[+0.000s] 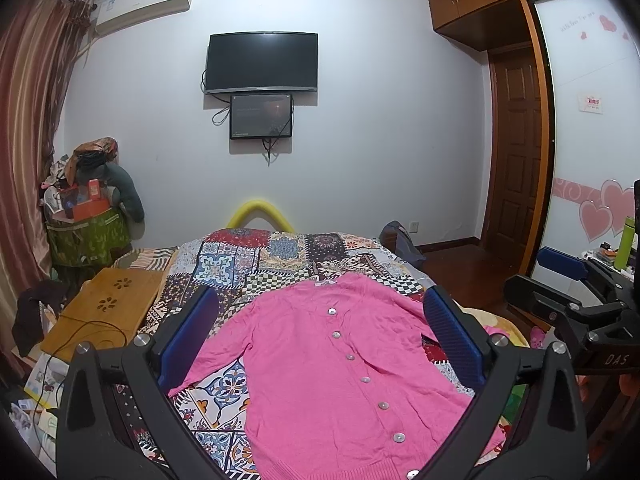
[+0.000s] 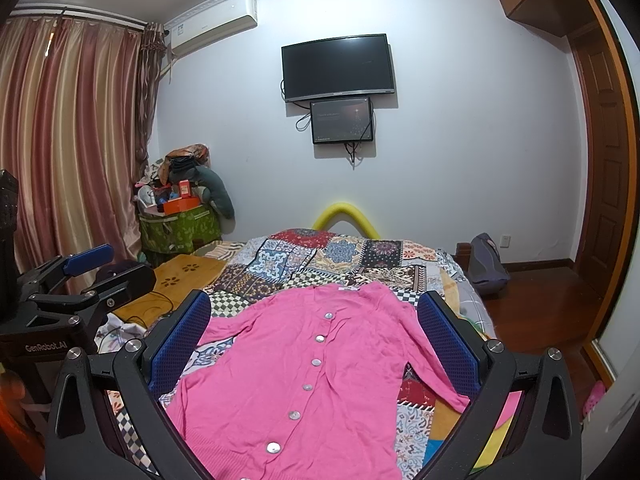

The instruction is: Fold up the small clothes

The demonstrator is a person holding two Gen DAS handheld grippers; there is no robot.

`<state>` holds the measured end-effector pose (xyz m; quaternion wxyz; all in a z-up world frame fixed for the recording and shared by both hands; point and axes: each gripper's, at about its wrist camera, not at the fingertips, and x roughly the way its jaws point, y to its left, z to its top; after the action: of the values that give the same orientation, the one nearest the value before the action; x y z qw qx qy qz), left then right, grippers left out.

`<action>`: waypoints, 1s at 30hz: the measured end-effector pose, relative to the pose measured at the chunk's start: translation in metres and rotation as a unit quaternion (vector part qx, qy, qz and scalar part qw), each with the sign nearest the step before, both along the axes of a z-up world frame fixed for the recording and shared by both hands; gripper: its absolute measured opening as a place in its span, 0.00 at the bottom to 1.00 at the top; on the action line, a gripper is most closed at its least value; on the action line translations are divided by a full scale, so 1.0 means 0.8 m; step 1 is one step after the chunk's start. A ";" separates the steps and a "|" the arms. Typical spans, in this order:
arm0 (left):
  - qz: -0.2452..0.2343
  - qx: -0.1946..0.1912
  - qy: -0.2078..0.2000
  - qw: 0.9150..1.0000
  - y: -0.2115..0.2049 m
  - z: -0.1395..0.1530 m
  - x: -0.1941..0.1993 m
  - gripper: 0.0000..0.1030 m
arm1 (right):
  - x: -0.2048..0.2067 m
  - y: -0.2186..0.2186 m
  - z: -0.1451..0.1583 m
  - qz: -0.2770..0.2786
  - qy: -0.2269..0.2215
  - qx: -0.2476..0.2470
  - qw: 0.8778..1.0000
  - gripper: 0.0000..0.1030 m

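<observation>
A pink buttoned cardigan [image 1: 340, 376] lies flat, front up, on a patchwork bedspread [image 1: 280, 256], sleeves spread to both sides. It also shows in the right wrist view [image 2: 304, 368]. My left gripper [image 1: 320, 320] hovers above it, open and empty, blue pads wide apart. My right gripper [image 2: 314, 320] is likewise open and empty above the cardigan. The right gripper shows at the right edge of the left wrist view [image 1: 568, 280], and the left gripper at the left edge of the right wrist view [image 2: 92, 268].
A wooden lap tray [image 1: 104, 308] with a cable lies left on the bed. A green bag [image 1: 88, 236] piled with things stands in the corner by the curtain [image 2: 68, 140]. A yellow foam tube [image 1: 260, 212] sits at the bed's far end. A dark bag [image 2: 486, 264] rests on the floor.
</observation>
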<state>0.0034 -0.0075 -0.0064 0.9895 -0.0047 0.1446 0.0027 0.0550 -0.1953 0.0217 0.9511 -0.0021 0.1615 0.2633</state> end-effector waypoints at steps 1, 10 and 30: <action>0.000 -0.001 0.000 1.000 0.000 0.000 0.000 1.00 | 0.000 0.000 0.000 0.000 0.000 0.000 1.000 1.00; -0.001 -0.003 0.000 1.000 0.003 -0.001 0.000 1.00 | 0.002 0.001 0.000 0.000 0.001 -0.001 1.000 1.00; 0.002 -0.025 0.028 0.999 0.023 -0.008 0.022 1.00 | 0.017 0.004 -0.010 0.005 0.014 -0.013 1.000 0.99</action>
<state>0.0212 0.0111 -0.0126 0.9845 -0.0291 0.1727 0.0011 0.0686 -0.1921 0.0135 0.9472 -0.0117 0.1786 0.2661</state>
